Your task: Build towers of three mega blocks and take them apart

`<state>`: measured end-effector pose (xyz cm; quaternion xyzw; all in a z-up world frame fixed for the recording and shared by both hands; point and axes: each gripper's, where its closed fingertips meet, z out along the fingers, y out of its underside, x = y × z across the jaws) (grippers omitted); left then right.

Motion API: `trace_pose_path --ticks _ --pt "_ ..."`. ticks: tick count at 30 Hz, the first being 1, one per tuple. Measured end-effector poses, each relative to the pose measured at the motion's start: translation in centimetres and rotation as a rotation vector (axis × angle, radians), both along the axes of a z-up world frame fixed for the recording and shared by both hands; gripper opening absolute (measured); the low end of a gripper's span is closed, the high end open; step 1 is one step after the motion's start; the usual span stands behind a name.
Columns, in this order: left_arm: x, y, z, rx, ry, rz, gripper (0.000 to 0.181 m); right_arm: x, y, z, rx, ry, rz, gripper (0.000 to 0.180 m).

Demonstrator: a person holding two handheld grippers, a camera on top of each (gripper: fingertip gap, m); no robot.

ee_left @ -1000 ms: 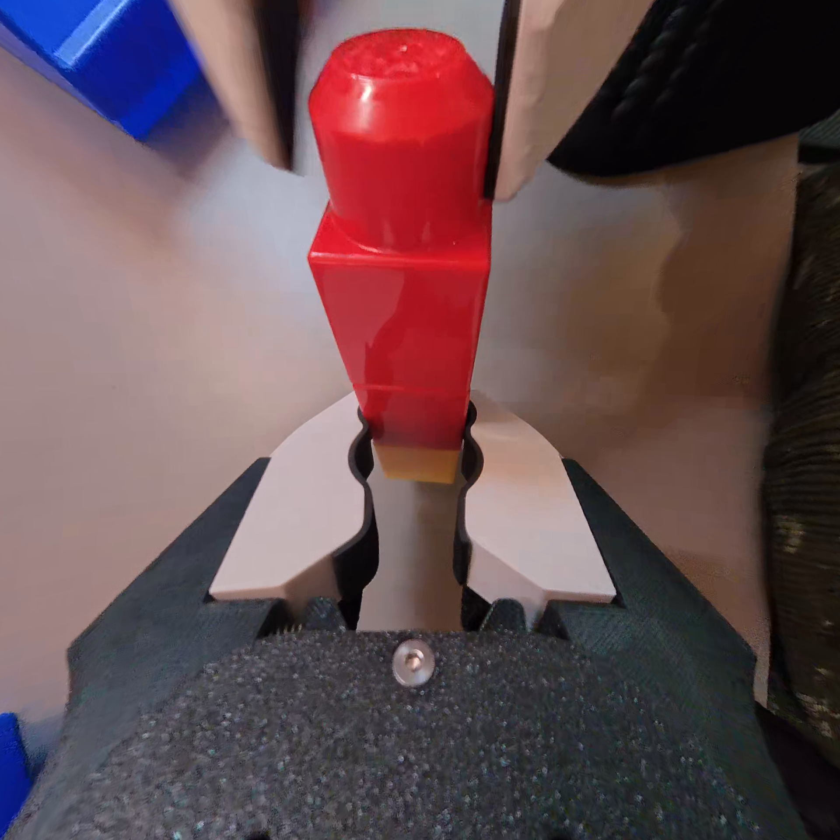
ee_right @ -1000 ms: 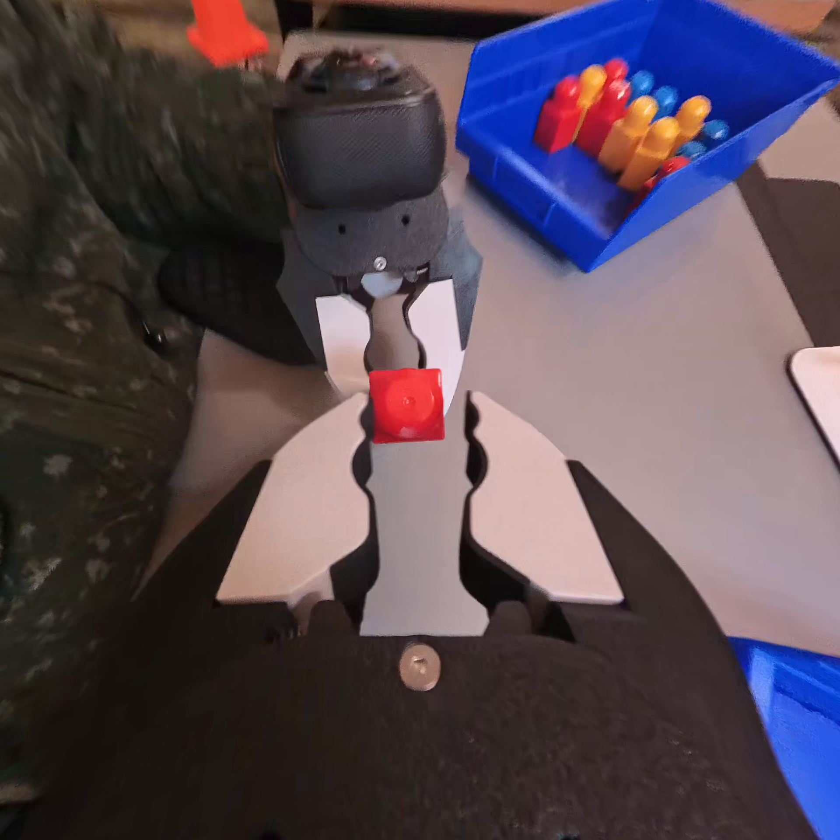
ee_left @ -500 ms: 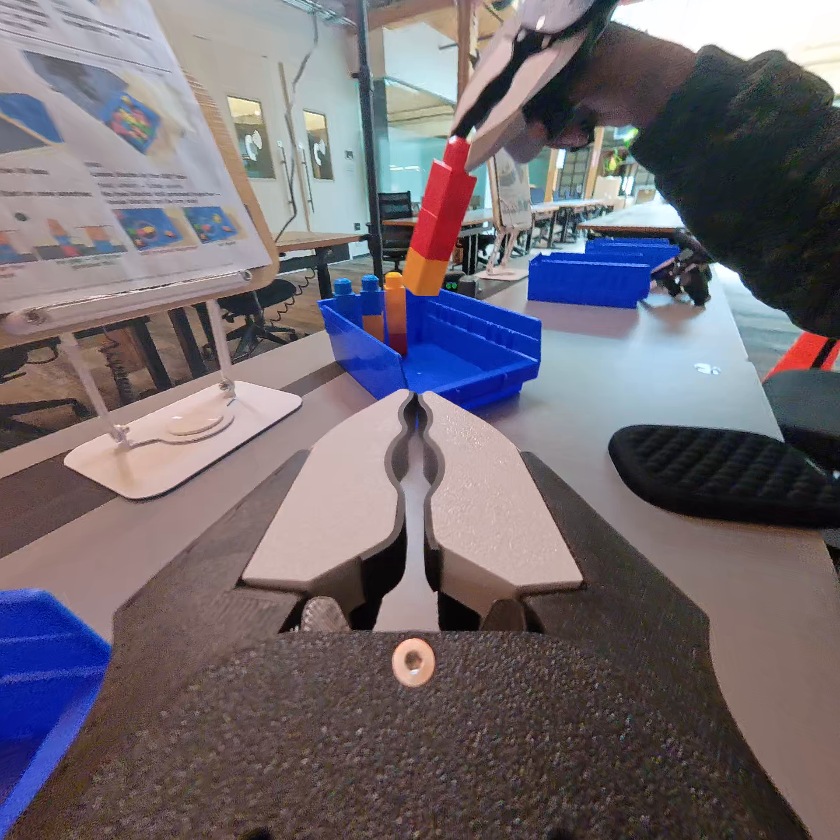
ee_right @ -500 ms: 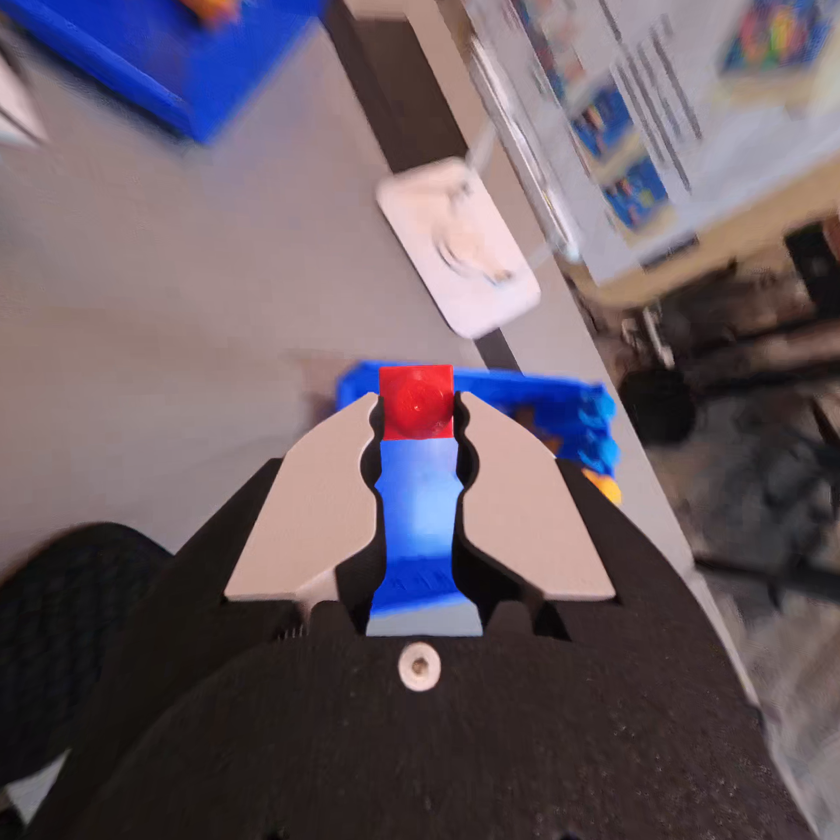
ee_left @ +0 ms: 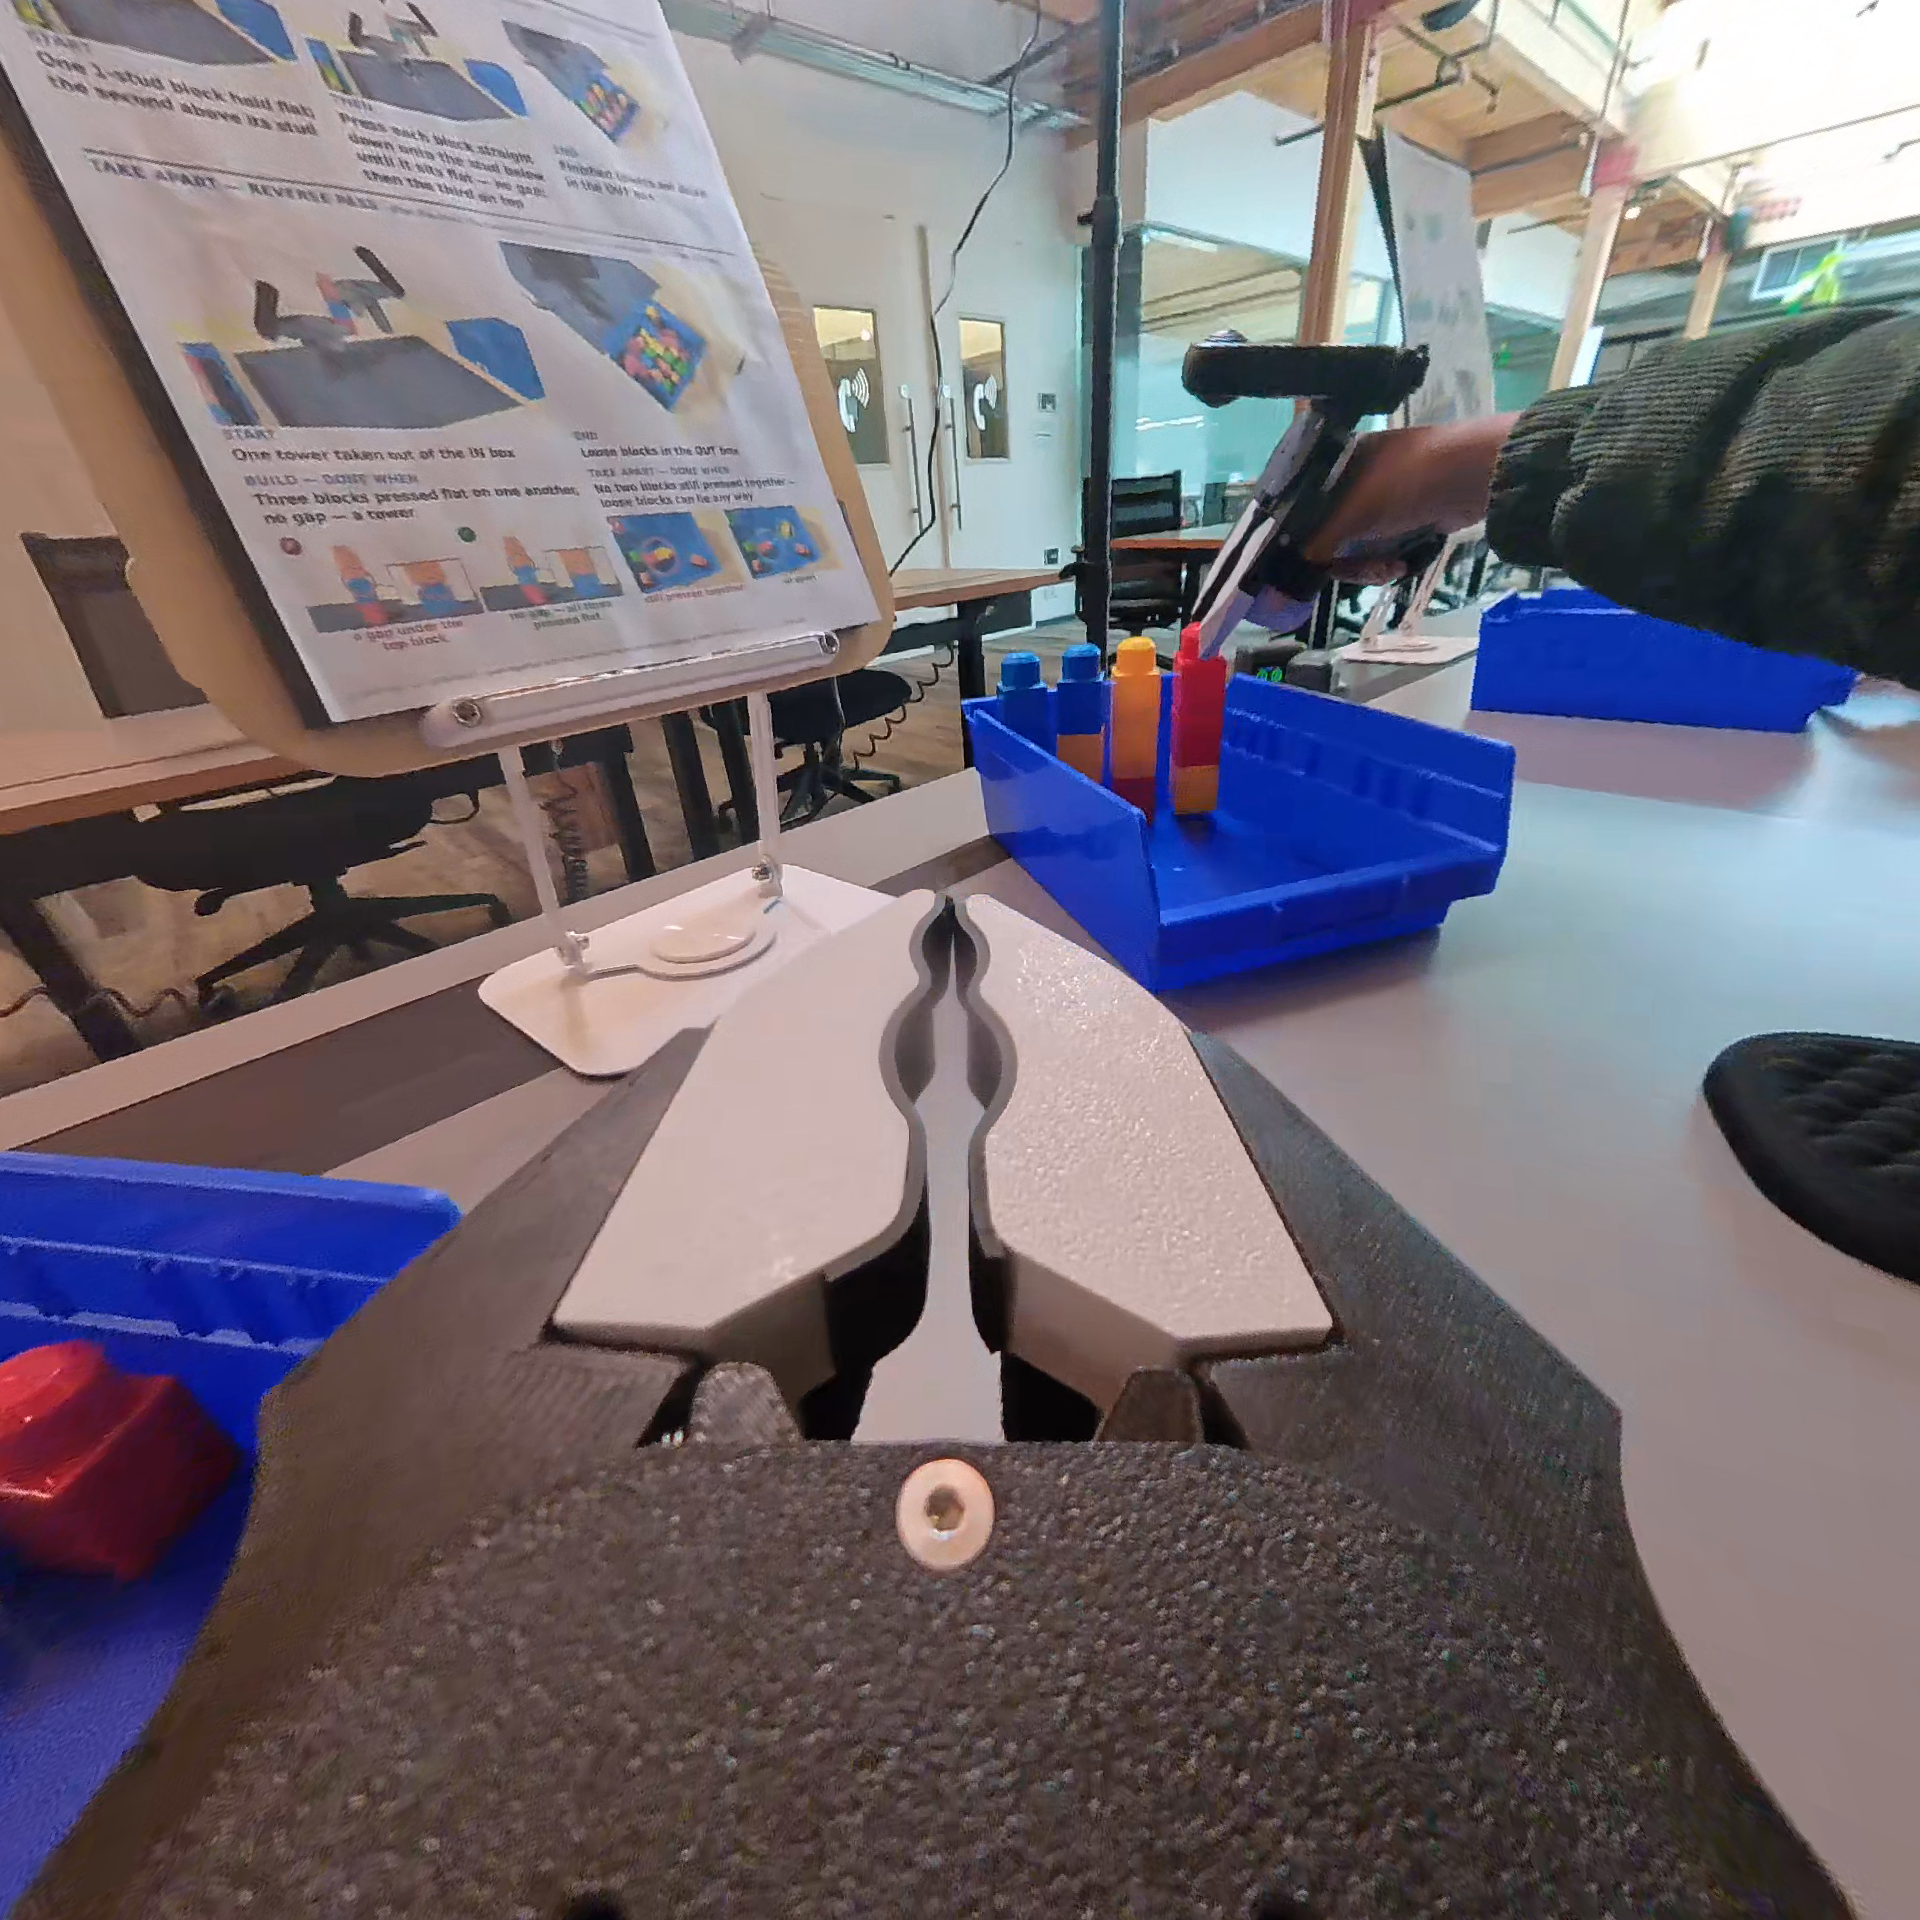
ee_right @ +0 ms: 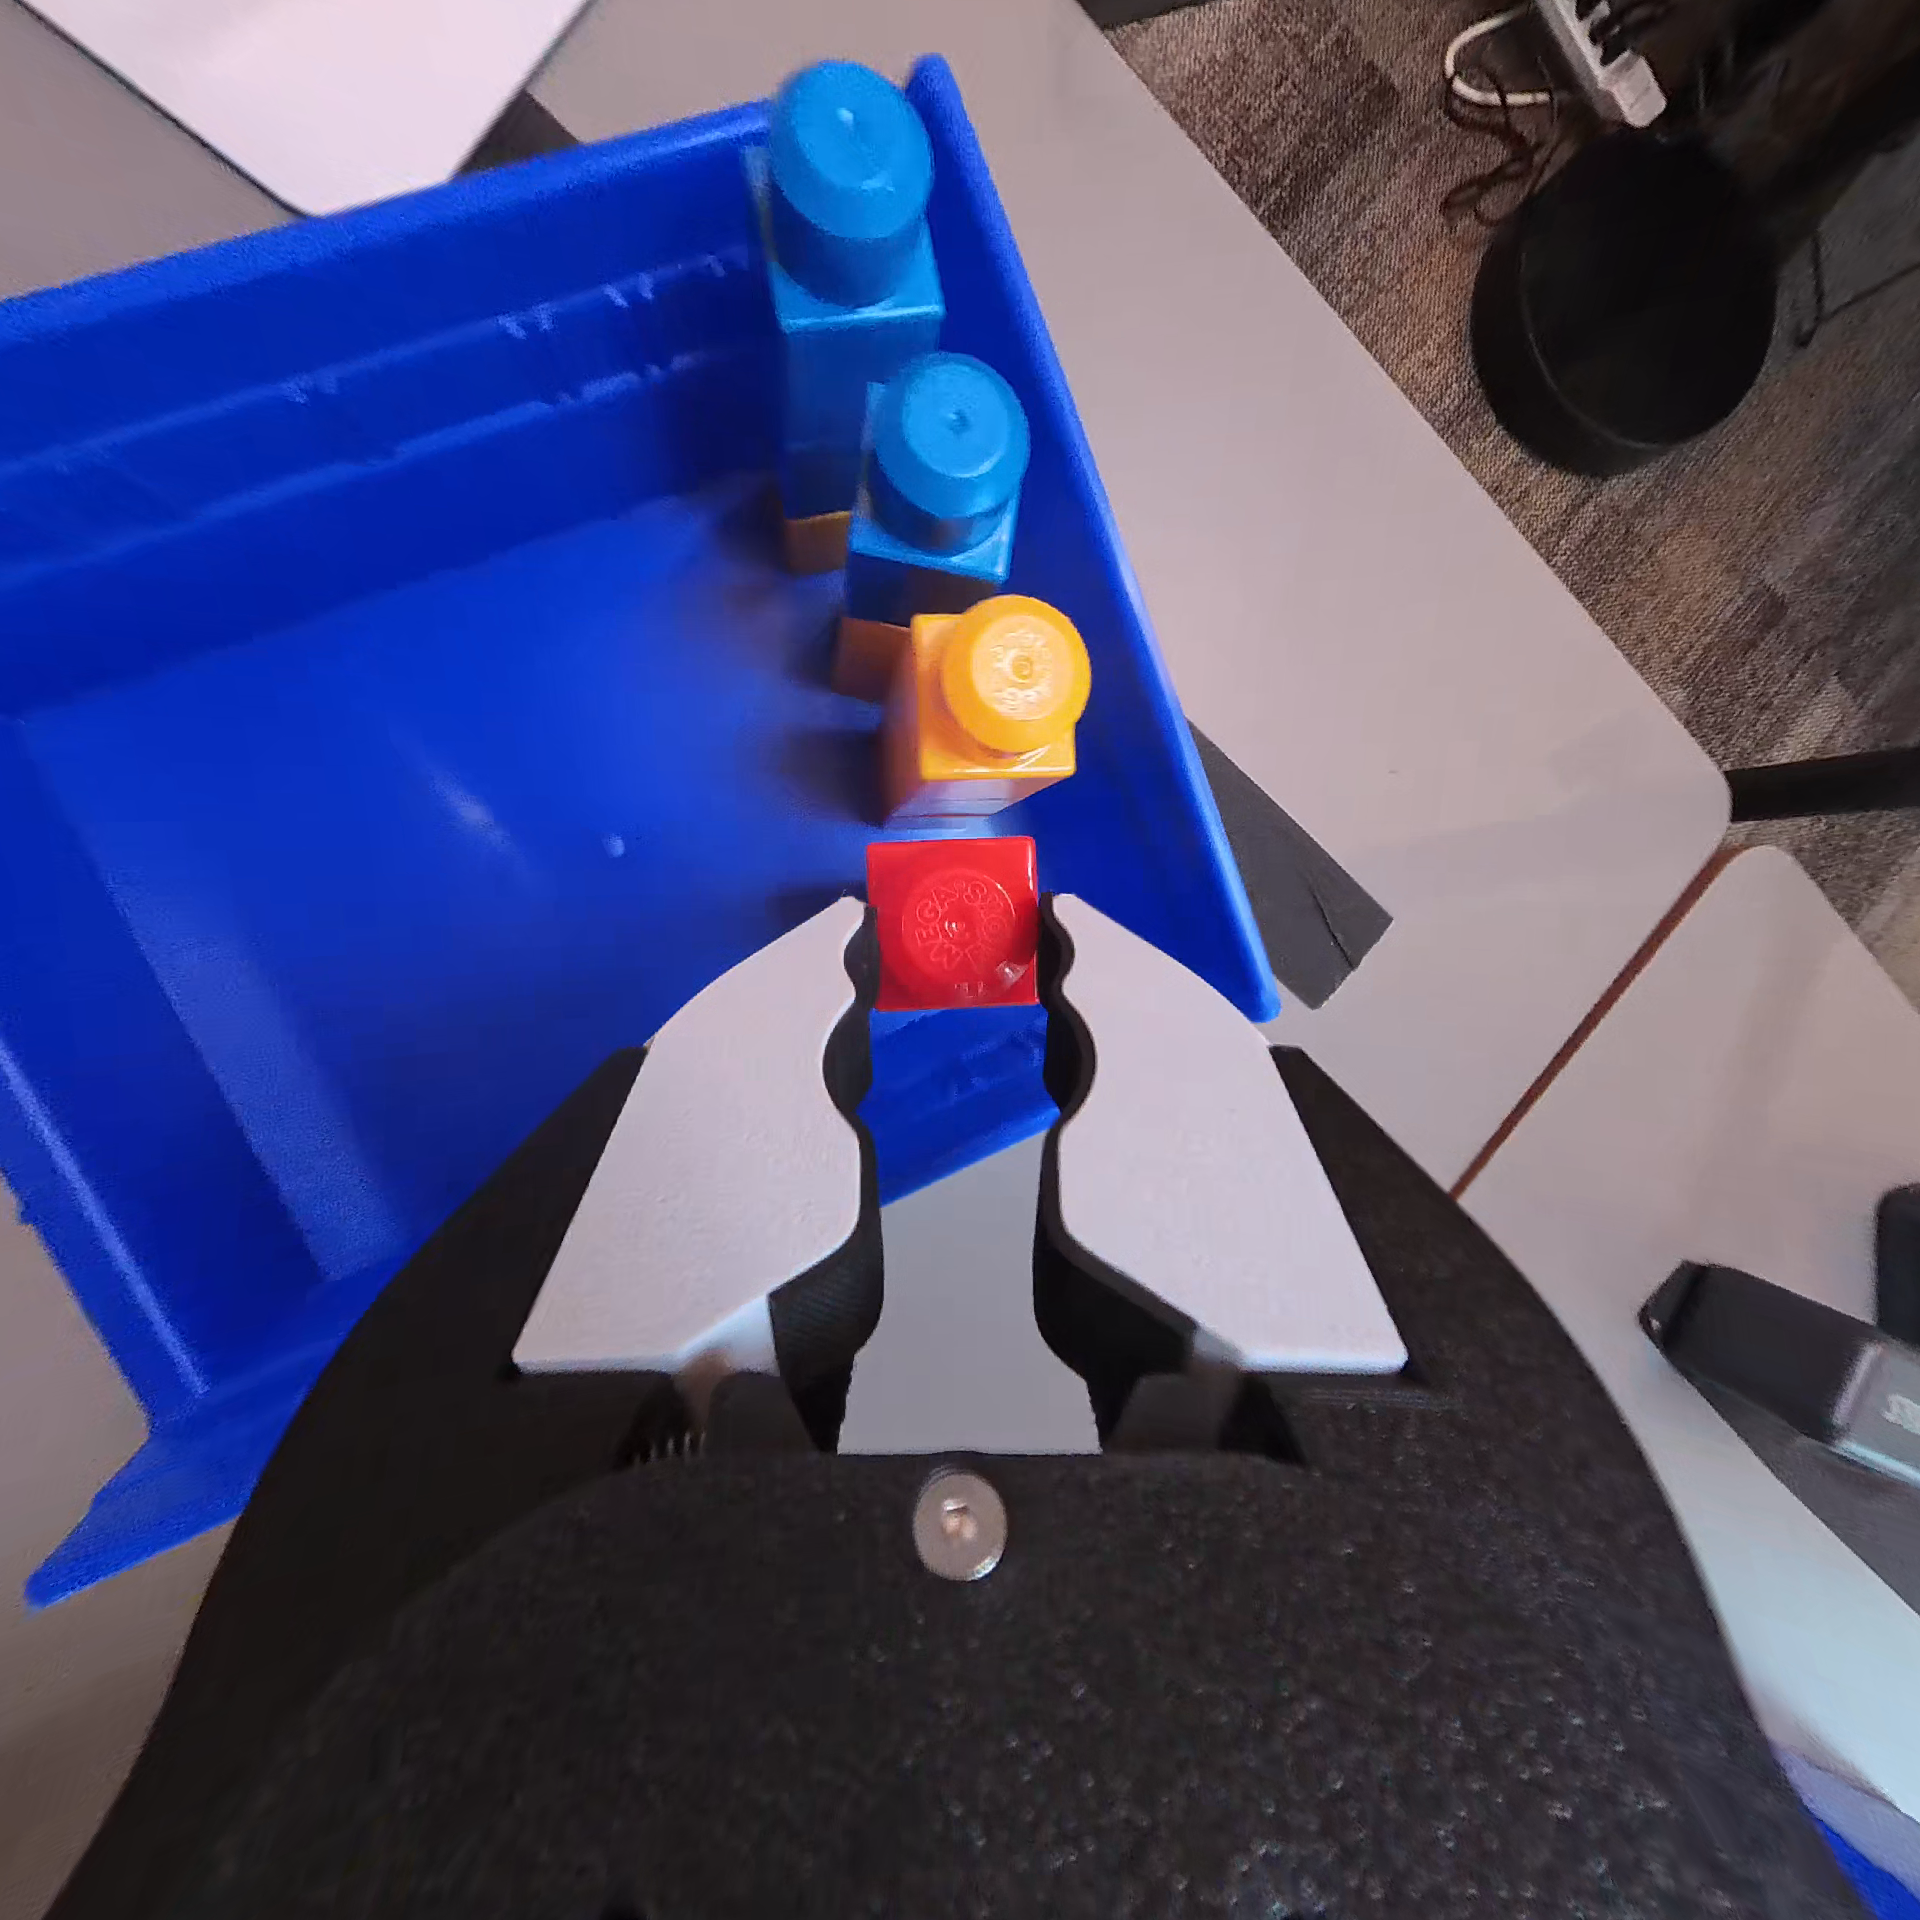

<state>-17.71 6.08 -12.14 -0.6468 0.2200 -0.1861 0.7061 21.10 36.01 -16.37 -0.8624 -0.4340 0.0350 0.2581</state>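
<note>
blue bin (ee_right: 364, 623) – 4 towers (ee_left: 1135, 717); right hand-held gripper (ee_right: 954, 925) grips 1.

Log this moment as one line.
right tool: shut on red-topped tower, lowered into blue bin | left tool: shut, empty

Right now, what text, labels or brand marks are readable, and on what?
No wording quoted; carriers only.
Instruction sheet on stand: printed headings, captions, legible.
Red tower top stud, in right hand-held gripper: embossed mark, legible.
Orange stud: embossed, blurred.
Black device, right edge: letters cut off.
</note>
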Motion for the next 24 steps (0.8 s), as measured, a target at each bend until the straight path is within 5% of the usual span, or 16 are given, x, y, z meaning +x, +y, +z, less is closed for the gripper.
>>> trace_pose_path --ticks 8,10,15,20,24 --pt "0.8 0.5 -1.7 -0.045 0.048 -0.018 0.000 0.4 2.2 -0.9 0.020 0.079 -0.054 0.031" --pt "0.8 0.5 -1.7 -0.050 0.053 -0.012 0.000 0.7 2.4 -0.7 0.034 0.084 -0.074 0.044" --pt "-0.9 0.7 -0.7 -0.054 0.040 0.047 0.000 -1.2 1.7 4.7 0.211 0.258 -0.054 0.059" --pt "-6.1 1.3 1.7 -0.042 0.026 0.195 0.000 -9.6 -6.7 12.8 0.384 0.711 0.146 0.061" --pt "-11.4 2.1 2.7 -0.089 0.069 0.322 0.000 -16.1 -16.9 12.8 0.345 0.925 0.298 0.055"
